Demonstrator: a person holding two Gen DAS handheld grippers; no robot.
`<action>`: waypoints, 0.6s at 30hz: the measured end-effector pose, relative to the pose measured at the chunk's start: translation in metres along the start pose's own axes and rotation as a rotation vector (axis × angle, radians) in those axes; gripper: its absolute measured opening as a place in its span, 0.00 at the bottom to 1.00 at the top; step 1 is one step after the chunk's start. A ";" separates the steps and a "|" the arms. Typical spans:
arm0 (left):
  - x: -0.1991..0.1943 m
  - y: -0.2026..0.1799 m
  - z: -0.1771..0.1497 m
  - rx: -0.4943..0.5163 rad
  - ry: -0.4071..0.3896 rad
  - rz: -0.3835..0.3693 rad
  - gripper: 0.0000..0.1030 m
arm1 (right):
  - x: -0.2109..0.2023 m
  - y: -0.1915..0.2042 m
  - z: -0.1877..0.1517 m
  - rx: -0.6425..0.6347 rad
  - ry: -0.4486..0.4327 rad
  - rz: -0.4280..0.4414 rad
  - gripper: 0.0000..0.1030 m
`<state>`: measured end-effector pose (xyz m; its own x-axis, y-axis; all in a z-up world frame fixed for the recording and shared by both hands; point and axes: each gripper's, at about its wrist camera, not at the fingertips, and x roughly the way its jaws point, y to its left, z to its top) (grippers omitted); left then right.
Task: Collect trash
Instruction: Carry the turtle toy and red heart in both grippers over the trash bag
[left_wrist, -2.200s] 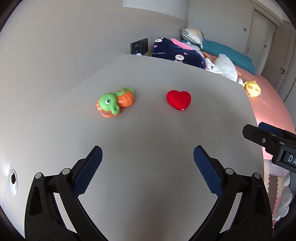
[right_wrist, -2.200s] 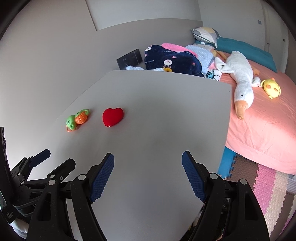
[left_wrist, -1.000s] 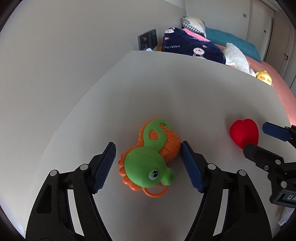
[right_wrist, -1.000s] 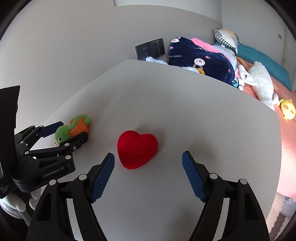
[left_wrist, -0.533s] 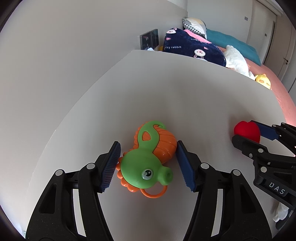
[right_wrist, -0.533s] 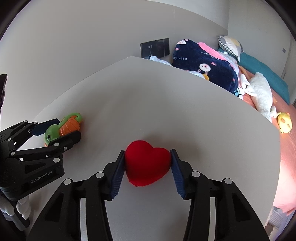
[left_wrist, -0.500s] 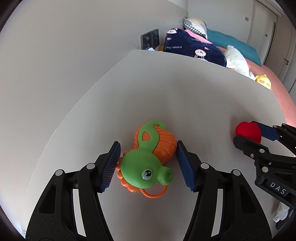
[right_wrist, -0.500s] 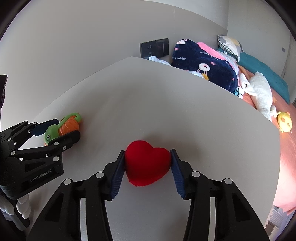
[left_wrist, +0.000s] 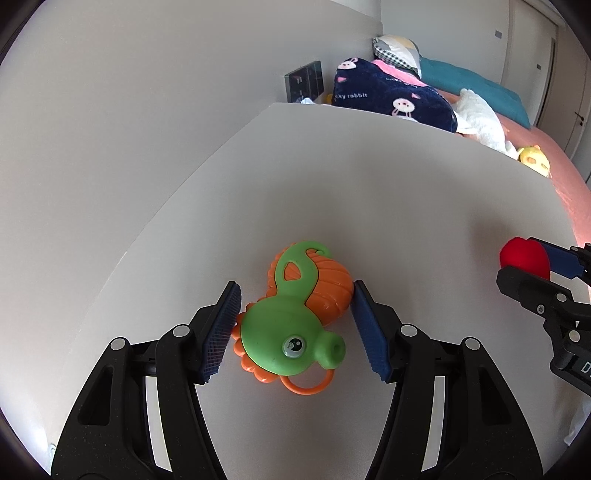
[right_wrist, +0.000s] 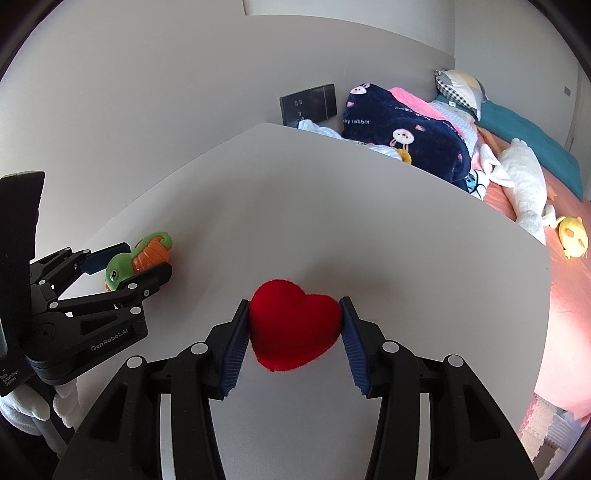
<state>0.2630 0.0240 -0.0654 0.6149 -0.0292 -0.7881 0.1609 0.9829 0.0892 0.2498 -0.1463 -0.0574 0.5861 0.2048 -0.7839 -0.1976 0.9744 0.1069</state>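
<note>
A green and orange toy seahorse (left_wrist: 295, 317) lies between the fingers of my left gripper (left_wrist: 295, 330), whose pads touch it on both sides, over the white table (left_wrist: 369, 192). My right gripper (right_wrist: 293, 334) is shut on a red plush heart (right_wrist: 293, 328) and holds it slightly above the table (right_wrist: 332, 206). In the left wrist view the heart (left_wrist: 522, 254) and right gripper (left_wrist: 546, 273) show at the right edge. In the right wrist view the seahorse (right_wrist: 138, 260) sits in the left gripper (right_wrist: 127, 262) at the left.
A grey wall (left_wrist: 129, 110) runs along the table's left side. Behind the table a bed holds a navy rabbit blanket (right_wrist: 406, 136), a white plush goose (right_wrist: 524, 184), a yellow plush (right_wrist: 572, 232) and pillows. Foam floor mats (right_wrist: 546, 424) lie at the right.
My left gripper has closed further onto the seahorse. My right gripper has kept its hold on the heart and raised it a little.
</note>
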 end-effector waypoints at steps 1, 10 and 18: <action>-0.004 -0.001 0.000 0.001 -0.005 -0.001 0.58 | -0.004 -0.002 -0.001 0.004 -0.002 0.003 0.48; -0.045 -0.024 -0.006 0.017 -0.046 -0.018 0.58 | -0.040 -0.011 -0.018 0.014 -0.015 0.014 0.48; -0.075 -0.044 -0.011 0.017 -0.070 -0.030 0.58 | -0.077 -0.020 -0.034 0.018 -0.037 0.004 0.48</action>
<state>0.2018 -0.0152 -0.0171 0.6619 -0.0721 -0.7461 0.1928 0.9782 0.0765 0.1822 -0.1851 -0.0198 0.6144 0.2113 -0.7602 -0.1860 0.9751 0.1207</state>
